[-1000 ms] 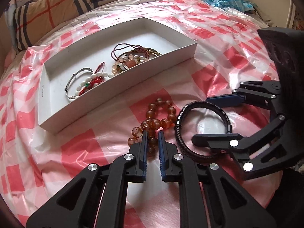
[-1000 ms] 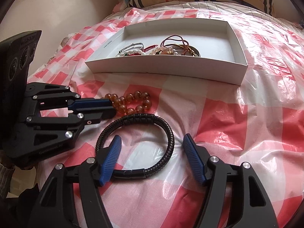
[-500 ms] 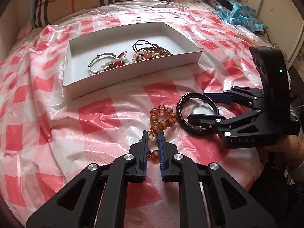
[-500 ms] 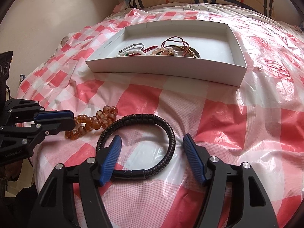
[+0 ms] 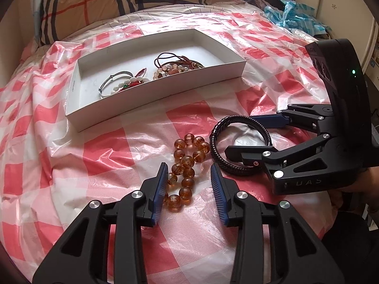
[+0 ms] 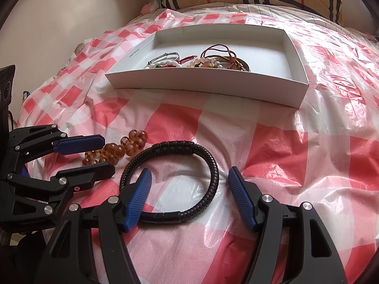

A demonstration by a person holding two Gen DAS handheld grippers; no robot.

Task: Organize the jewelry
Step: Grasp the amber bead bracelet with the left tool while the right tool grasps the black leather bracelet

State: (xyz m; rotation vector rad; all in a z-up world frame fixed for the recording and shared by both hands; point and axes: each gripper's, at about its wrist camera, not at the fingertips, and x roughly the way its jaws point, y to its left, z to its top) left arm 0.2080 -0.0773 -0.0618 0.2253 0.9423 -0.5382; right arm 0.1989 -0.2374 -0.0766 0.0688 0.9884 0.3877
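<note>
Bed w/ red-white checked plastic sheet (image 5: 99, 146), plaid pillow (image 5: 94, 7) at head, beige wall (image 6: 71, 23). Left gripper (image 5: 189, 184) wide apart around amber bead bracelet (image 5: 187, 163); right gripper (image 6: 189, 184) wide, straddling black braided bracelet (image 6: 210, 163). White box (image 5: 151, 94) holds other jewelry.

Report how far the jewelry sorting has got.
Done: several bracelets, including a silver bangle, already lie in the white box. In hand: nothing is gripped. The left claw is open around the amber bead bracelet, and the right claw is open around one side of the black braided bracelet. Left: both bracelets lie on the checked plastic sheet and need moving into the box.
</note>
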